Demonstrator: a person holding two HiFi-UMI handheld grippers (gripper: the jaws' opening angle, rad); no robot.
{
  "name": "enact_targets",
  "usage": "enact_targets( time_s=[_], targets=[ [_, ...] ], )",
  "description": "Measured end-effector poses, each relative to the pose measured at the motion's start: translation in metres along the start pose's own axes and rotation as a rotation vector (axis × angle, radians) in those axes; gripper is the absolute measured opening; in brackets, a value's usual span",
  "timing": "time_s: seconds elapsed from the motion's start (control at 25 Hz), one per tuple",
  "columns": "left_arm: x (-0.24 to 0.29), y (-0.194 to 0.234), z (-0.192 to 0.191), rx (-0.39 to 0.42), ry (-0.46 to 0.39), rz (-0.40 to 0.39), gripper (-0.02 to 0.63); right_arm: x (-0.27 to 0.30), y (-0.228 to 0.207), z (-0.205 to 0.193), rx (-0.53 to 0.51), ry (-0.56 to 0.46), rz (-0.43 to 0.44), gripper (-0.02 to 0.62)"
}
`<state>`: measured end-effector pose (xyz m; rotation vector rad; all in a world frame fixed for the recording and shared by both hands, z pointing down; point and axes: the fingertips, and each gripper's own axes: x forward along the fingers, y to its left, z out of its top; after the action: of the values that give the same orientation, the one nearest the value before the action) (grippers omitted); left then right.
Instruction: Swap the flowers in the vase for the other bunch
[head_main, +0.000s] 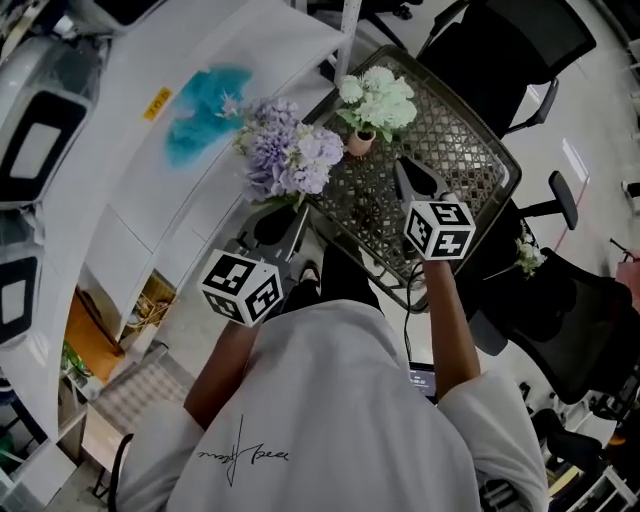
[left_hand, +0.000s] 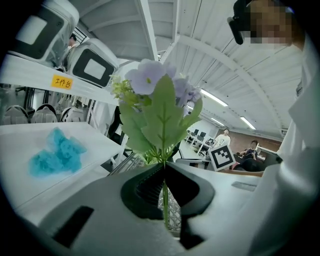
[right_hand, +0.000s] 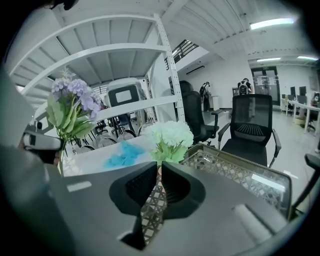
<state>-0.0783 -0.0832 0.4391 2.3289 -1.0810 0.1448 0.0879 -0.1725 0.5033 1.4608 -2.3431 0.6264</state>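
My left tongs (left_hand: 163, 169) pinched the purple bunch (left_hand: 161, 97) by its stem, blooms toward 12 o'clock. My right tongs (right_hand: 159, 167), all but pressed together and empty, were nearer the vase (head_main: 360, 142). It held the white bunch (head_main: 378, 98) on the desk (head_main: 455, 150), at their 10 o'clock in the head view.

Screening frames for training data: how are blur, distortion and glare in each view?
Head view: sharp, evenly lit, wide-angle bend at edges. Left gripper view: heavy fisheye, dark corners; the near left claw and purple flowers look soft. Right gripper view: same fisheye; ceiling light blown out, white flowers fairly sharp.
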Motion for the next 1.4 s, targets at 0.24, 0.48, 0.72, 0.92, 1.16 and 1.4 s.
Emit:
enact_targets(
  time_s=[0.24,0.48,0.72,0.92,1.16,1.4],
  targets=[
    [-0.01,-0.005,-0.002,-0.007,-0.013,-0.01,0.017,-0.025,0.017,-0.001,0.066,-0.009,0.047,0.006],
    [-0.021,-0.012,-0.006,0.04,0.003,-0.01,0.017,-0.049,0.036,0.0,0.063,-0.023,0.069,0.006],
    [-0.033,-0.018,-0.003,0.021,-0.026,-0.028,0.017,-0.066,0.042,0.0,0.077,-0.039,0.05,0.005],
    [-0.047,-0.027,-0.009,0.01,-0.034,-0.048,0.017,-0.084,0.054,0.0,0.061,-0.046,0.045,0.005],
    [-0.055,-0.035,-0.006,0.041,-0.044,-0.078,0.017,-0.104,0.071,-0.003,0.064,-0.066,0.038,0.005],
    [-0.062,-0.037,-0.007,0.05,-0.052,-0.091,0.017,-0.121,0.086,-0.014,0.091,-0.08,0.048,0.005]
  ],
)
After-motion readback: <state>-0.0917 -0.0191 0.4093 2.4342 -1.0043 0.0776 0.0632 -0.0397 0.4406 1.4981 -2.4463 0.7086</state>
